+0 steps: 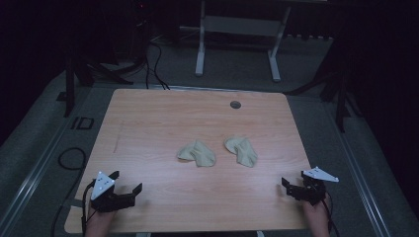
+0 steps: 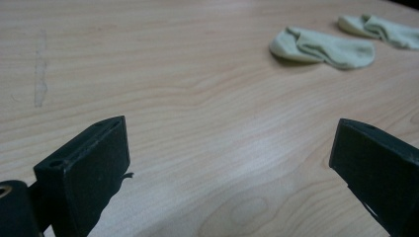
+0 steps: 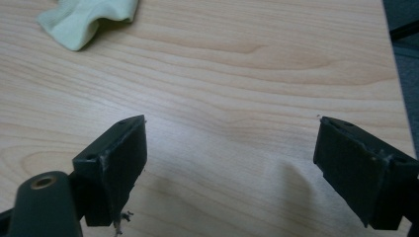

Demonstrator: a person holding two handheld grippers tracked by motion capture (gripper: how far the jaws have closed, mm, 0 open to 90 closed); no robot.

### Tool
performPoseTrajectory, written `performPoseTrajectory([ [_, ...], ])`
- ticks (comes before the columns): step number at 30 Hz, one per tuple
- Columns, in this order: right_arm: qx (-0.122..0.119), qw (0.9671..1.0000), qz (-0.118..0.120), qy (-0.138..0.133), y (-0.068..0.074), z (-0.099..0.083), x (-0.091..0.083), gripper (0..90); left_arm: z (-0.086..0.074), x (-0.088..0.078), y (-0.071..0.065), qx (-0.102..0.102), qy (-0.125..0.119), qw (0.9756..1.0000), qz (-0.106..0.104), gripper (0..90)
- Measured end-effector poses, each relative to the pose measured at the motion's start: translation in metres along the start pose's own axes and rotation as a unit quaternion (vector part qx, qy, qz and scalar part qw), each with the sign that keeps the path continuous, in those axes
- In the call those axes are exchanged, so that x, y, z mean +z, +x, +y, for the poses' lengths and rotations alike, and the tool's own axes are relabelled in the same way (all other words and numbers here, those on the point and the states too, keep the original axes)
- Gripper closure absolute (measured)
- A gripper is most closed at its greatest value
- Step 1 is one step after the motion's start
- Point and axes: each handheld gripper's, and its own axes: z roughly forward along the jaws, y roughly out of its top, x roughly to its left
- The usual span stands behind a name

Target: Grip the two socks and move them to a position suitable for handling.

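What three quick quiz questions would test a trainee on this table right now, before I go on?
1. True or false: the left gripper is shut on a sock.
2. How many pale socks lie on the table? A) one B) two C) three
3. Fill in: the left sock and the right sock lie ___ each other, not touching.

Key: 1 false, its jaws stand wide open, like those of the right gripper. 2 B. 3 beside.
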Motion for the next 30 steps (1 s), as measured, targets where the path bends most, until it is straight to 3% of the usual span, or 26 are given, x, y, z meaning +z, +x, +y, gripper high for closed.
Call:
performPoseTrajectory([
  [3,-0.001,1.0,0.003,0.006,0.001,0.001,0.0,13.0,0.0,0.0,-0.001,-0.011,-0.009,0.9998,-0.013,1.9],
  [6,-0.004,0.9999,0.002,0.01,0.002,0.002,0.0,13.0,0.0,0.0,-0.003,-0.003,-0.007,0.9999,-0.013,1.9],
  [10,0.015,0.9995,0.024,0.012,0.006,0.005,0.001,13.2,0.001,0.001,-0.008,0.007,-0.017,0.9997,-0.016,2.0],
  [13,0.018,0.999,0.04,0.012,0.011,0.01,0.003,13.2,0.004,0.003,-0.01,-0.008,0.001,0.9996,-0.027,2.0],
  [15,0.017,0.9989,0.041,0.015,0.016,0.015,0.006,13.1,0.004,0.004,-0.011,-0.01,0.014,0.9996,-0.022,2.0],
  [18,0.0,0.9992,0.031,0.025,0.029,0.024,0.014,12.5,0.005,0.005,-0.013,-0.016,0.024,0.9995,-0.016,2.0],
  [20,0.004,0.9979,0.059,0.027,0.035,0.032,0.022,12.4,0.005,0.005,-0.014,-0.012,0.028,0.9995,-0.011,2.0],
  [27,-0.009,0.9976,0.065,0.022,0.05,0.054,0.04,15.3,0.004,0.006,-0.017,-0.009,0.03,0.9994,-0.016,2.0],
  [30,-0.014,0.9975,0.066,0.022,0.061,0.072,0.057,19.6,0.005,0.006,-0.018,-0.003,0.028,0.9994,-0.02,2.0],
])
